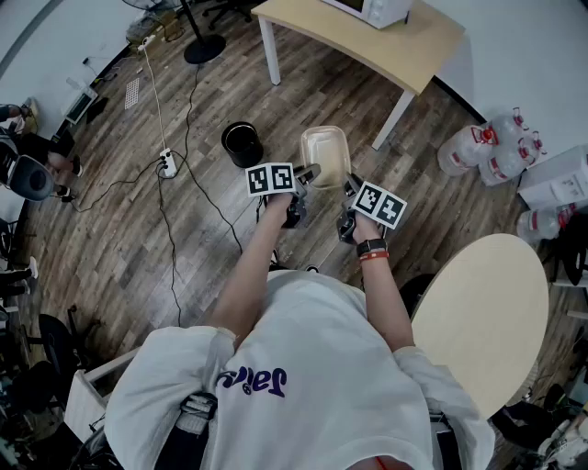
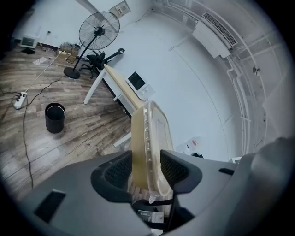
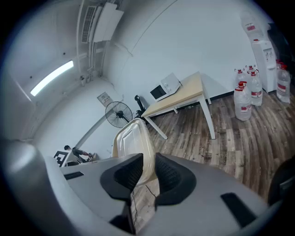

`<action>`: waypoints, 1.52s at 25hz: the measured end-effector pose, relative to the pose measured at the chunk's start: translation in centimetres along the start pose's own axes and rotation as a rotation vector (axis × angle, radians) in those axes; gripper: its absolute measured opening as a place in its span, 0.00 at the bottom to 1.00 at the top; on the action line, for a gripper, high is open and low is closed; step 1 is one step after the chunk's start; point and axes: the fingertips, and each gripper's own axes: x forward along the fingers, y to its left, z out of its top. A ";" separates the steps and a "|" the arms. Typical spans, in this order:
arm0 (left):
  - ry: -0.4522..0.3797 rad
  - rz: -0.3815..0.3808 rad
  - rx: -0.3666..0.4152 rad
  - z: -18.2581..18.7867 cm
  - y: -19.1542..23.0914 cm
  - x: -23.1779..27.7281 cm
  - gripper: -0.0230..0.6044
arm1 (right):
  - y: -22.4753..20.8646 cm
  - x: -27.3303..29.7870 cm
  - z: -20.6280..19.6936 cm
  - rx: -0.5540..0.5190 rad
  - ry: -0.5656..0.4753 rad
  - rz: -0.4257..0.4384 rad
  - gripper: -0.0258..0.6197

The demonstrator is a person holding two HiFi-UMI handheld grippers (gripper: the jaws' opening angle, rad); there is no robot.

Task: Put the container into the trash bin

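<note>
One container (image 1: 325, 154), gripped edges hidden, clamped by left tool (image 1: 310, 173), right tool (image 1: 351, 187).

Under me, the wood-plank floor (image 1: 129, 248) carries a black trash bin (image 1: 243, 144), a white power strip (image 1: 168, 164), a fan's round base (image 1: 204, 48) and water jugs (image 1: 491, 147); the rectangular table (image 1: 367, 44) bears a microwave (image 1: 375, 9).

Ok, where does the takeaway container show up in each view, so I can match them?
Head view: upper centre, beige lidded container held out over the floor, right of the black trash bin.
Left gripper view: centre, edge-on, container clamped between the jaws.
Right gripper view: centre-left, container rising from between the jaws.
Shared landmark: the wooden table bearing the microwave.
</note>
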 end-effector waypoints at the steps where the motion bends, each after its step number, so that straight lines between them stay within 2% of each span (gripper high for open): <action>1: 0.003 0.006 0.001 -0.3 -0.3 0.4 0.35 | -0.5 -0.2 0.2 0.002 0.002 0.003 0.19; 6: -0.002 0.017 -0.039 -1.4 -0.7 0.7 0.35 | -1.3 -1.0 0.1 -0.004 0.001 0.053 0.19; 11: -0.017 0.053 -0.054 -0.5 0.8 -0.1 0.35 | -0.3 0.5 -0.7 0.019 0.023 0.075 0.20; 14: -0.048 0.039 -0.093 0.7 2.1 0.0 0.35 | 0.6 2.1 -0.2 0.000 -0.003 0.112 0.20; 17: -0.058 0.009 -0.102 2.9 4.0 1.0 0.35 | 1.1 4.9 1.0 -0.036 -0.016 0.126 0.19; 25: -0.046 -0.001 -0.095 11.6 7.1 5.0 0.35 | 2.4 12.8 6.2 -0.009 -0.008 0.054 0.19; 29: -0.052 -0.008 -0.129 15.8 9.1 5.9 0.35 | 4.2 16.6 8.5 -0.023 0.002 0.029 0.19; 33: -0.042 -0.012 -0.171 18.2 11.7 6.5 0.35 | 5.3 19.9 9.1 -0.026 0.023 0.014 0.19; 38: -0.124 -0.001 -0.202 22.5 14.6 6.2 0.33 | 7.2 24.1 10.0 -0.023 0.046 0.062 0.20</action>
